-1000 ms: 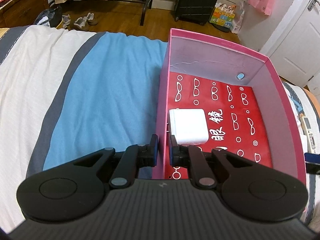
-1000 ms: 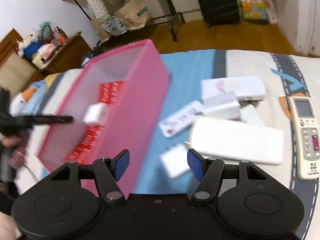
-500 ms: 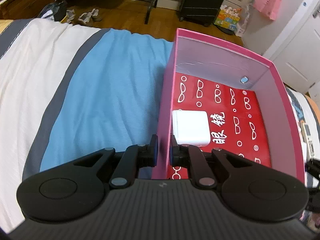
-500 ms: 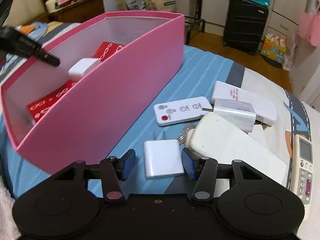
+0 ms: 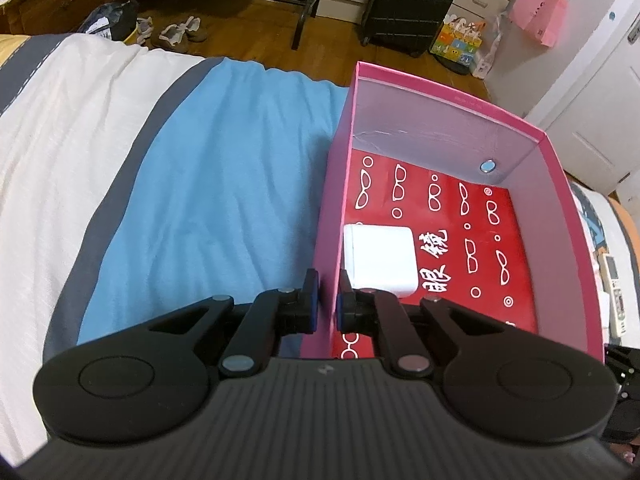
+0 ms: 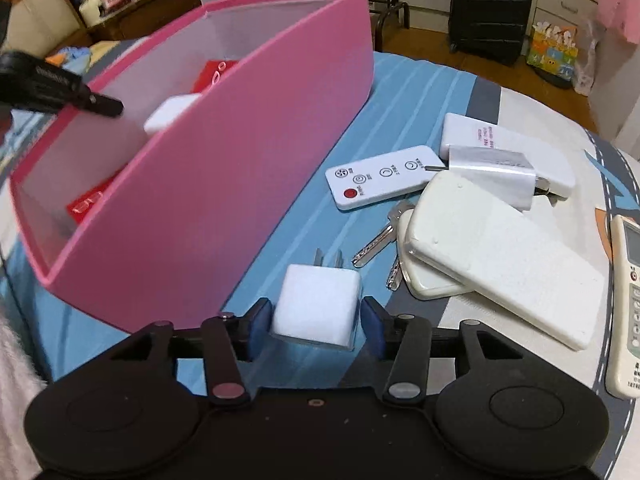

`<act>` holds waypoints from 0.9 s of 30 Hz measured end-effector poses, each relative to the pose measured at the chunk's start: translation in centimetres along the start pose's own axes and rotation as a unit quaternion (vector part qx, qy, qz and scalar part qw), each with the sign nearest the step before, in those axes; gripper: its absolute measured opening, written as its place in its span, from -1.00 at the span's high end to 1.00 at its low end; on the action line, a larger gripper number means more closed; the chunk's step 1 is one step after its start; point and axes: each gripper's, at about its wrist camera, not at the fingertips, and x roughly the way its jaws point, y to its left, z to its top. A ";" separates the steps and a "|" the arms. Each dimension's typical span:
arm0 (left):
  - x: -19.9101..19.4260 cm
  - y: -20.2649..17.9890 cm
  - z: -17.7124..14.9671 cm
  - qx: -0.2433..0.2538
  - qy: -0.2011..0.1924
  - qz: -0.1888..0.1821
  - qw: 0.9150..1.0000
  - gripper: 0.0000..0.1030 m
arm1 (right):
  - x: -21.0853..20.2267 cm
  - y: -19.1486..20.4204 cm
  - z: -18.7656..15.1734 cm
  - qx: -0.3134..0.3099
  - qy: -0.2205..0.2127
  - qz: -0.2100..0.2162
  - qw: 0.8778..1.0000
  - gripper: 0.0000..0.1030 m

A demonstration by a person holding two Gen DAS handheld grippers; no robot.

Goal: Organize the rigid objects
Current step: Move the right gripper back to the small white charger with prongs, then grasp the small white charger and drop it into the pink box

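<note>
Evidently the left gripper (image 5: 325, 305) is pinching the near wall of the pink box (image 5: 464, 104), one finger outside and one inside; the likely purpose is to steady the box on the bed (image 5: 208, 184) while items are loaded. One white charger block (image 5: 380, 260) already lies on the red patterned floor of the box, against that held wall. The right gripper (image 6: 316, 322) is half spread and straddles a small white plug adapter (image 6: 318, 304) lying on the bed just beside the box's outer wall, prongs pointing away; slight gaps show at both pads, so no firm contact can be confirmed. This adapter is judged the next item for boxing. Only the right wrist view shows the remaining pile: a flat white remote (image 6: 384, 176), keys (image 6: 376, 240), a silver charger (image 6: 492, 172), a large white case (image 6: 504, 256) and an air-conditioner remote (image 6: 630, 300) at the edge. Only the left wrist view shows the full box interior and the grip on its wall; the right view shows the left gripper merely as a dark shape at the rim.
</note>
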 end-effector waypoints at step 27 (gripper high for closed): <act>0.5 0.5 -0.2 -0.018 0.013 0.003 1.000 0.85 | -4.4 -0.6 1.3 0.027 -0.100 -0.009 0.995 0.25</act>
